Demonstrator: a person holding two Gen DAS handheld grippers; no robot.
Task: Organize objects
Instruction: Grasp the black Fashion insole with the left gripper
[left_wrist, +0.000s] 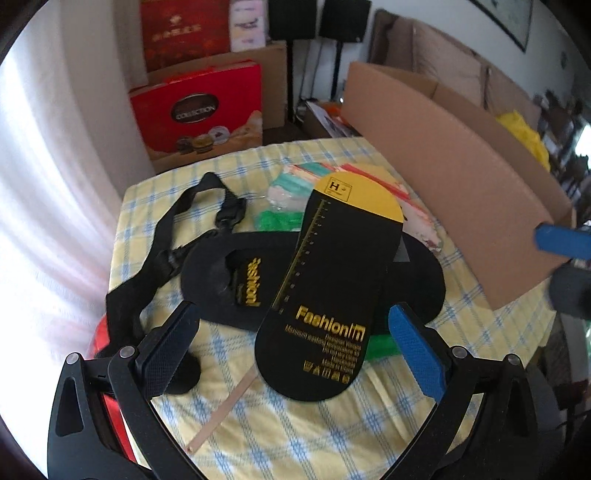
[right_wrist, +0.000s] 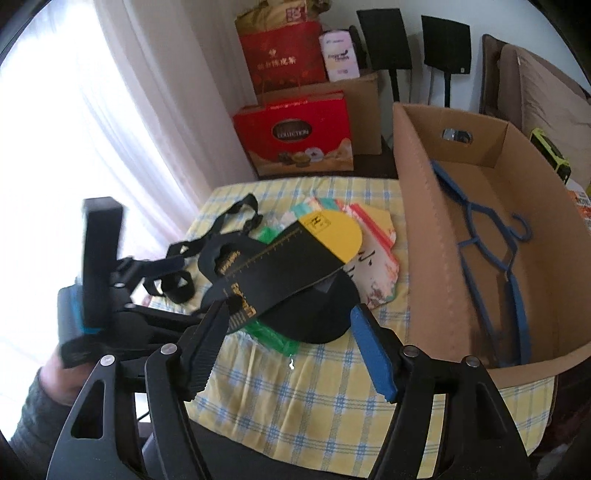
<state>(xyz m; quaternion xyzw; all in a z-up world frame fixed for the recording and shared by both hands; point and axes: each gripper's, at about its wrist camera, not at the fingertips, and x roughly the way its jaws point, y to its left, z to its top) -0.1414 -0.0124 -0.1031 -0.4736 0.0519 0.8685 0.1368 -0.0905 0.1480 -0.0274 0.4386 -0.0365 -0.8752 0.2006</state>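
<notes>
A black waist bag (left_wrist: 413, 284) with a strap (left_wrist: 162, 236) lies on the yellow checked tablecloth (left_wrist: 295, 435). A black and yellow "Fashion" card (left_wrist: 332, 280) rests tilted on it. My left gripper (left_wrist: 295, 350) is open, its fingers either side of the card's near end, not touching. My right gripper (right_wrist: 288, 350) is open and empty, just short of the bag (right_wrist: 317, 314) and card (right_wrist: 288, 258). The left gripper shows blurred at the left of the right wrist view (right_wrist: 103, 266).
An open cardboard box (right_wrist: 428, 236) holding blue hangers (right_wrist: 487, 251) stands at the table's right. Colourful paper packets (right_wrist: 373, 258) and green bags (right_wrist: 273, 336) lie under and behind the bag. A wooden stick (left_wrist: 225, 410) lies near. Red gift boxes (right_wrist: 295, 136) stand behind.
</notes>
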